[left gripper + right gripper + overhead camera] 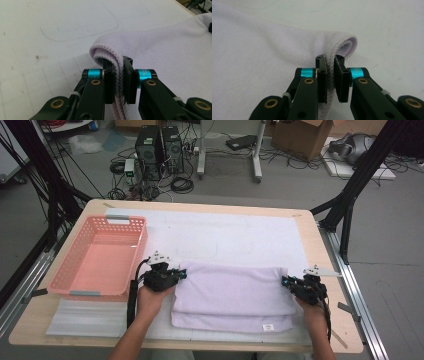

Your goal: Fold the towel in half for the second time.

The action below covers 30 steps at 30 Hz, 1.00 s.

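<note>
While one pink basket (100, 255) sits at the worktop's (310, 245) left edge, one folded lilac towel (232, 295) lies centre-right on the white mat (240, 235). Two tongs: left tongs (181, 274) clamped on its left corner fold, right tongs (284, 281) clamped on its right corner fold. Both corners slightly raised.

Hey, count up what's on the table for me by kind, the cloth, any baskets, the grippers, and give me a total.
Towels: 1, the folded lilac towel
Baskets: 1, the pink basket, at the table's left
Grippers: 2, the left gripper and the right gripper, each shut on a far corner of the towel
Total: 4
</note>
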Each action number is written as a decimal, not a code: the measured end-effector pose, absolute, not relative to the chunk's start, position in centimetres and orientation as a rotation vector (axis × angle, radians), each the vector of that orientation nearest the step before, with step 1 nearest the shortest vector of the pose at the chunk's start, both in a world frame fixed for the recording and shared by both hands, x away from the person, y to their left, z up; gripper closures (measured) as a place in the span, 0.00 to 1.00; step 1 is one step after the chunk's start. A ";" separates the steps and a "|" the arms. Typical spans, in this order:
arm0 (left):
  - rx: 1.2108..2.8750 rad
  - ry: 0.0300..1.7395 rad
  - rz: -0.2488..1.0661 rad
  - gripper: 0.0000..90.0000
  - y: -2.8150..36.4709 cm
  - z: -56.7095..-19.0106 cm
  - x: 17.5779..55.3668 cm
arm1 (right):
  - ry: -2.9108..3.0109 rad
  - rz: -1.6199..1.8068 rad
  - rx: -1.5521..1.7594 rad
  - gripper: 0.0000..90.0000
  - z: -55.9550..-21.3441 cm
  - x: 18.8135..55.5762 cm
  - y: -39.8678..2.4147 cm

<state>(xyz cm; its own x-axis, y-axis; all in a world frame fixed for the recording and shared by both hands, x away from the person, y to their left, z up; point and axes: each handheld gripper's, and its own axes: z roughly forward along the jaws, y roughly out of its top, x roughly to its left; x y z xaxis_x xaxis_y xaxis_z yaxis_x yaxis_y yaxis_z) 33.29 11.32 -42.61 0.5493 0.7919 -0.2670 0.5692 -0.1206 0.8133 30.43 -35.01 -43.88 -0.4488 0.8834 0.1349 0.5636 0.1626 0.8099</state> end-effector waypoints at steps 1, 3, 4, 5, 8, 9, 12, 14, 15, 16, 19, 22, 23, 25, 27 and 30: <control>1.796 1.126 0.288 0.91 11.3 -42.4 33.9 | 2.067 1.188 1.371 0.92 -43.7 30.8 -34.9; 1.797 1.135 0.288 0.91 11.3 -42.3 34.7 | 2.055 1.176 1.370 0.92 -43.3 31.7 -34.8; 1.789 1.134 0.296 0.91 11.2 -42.4 35.1 | 2.048 1.172 1.369 0.92 -43.2 32.1 -34.7; 1.784 1.132 0.296 0.91 11.2 -42.4 35.4 | 2.038 1.172 1.374 0.92 -43.0 32.5 -34.7; 1.770 1.134 0.308 0.91 11.3 -42.4 36.4 | 2.027 1.165 1.380 0.92 -42.8 33.7 -34.5; 1.768 1.140 0.312 0.91 11.3 -42.3 37.0 | 2.026 1.163 1.378 0.92 -42.8 33.9 -34.5; 1.726 1.152 0.337 0.91 11.5 -42.6 37.9 | 2.022 1.159 1.384 0.92 -42.6 35.1 -34.4; 1.744 1.183 0.315 0.91 11.7 -43.2 38.4 | 2.020 1.160 1.391 0.92 -42.5 35.9 -34.2; 1.743 1.188 0.313 0.91 11.7 -43.4 38.6 | 2.017 1.165 1.387 0.92 -42.5 36.2 -34.1; 1.751 1.187 0.312 0.90 11.7 -43.6 38.7 | 2.020 1.156 1.382 0.92 -42.5 36.5 -34.0; 1.758 1.184 0.314 0.89 11.8 -43.8 38.7 | 2.029 1.123 1.396 0.92 -43.0 37.1 -33.6; 1.749 1.191 0.323 0.86 12.0 -43.7 38.6 | 2.035 1.110 1.411 0.89 -43.4 37.3 -33.4; 1.750 1.190 0.331 0.83 12.0 -43.6 38.5 | 2.027 1.113 1.416 0.84 -43.3 37.3 -33.3; 1.735 1.193 0.339 0.74 12.0 -43.4 38.2 | 2.015 1.135 1.428 0.75 -43.2 37.1 -33.4; 1.712 1.185 0.330 0.65 12.2 -43.3 37.7 | 1.998 1.148 1.436 0.70 -42.8 36.8 -33.6; 1.703 1.160 0.329 0.60 12.2 -43.1 36.8 | 1.989 1.158 1.426 0.68 -42.3 36.0 -33.9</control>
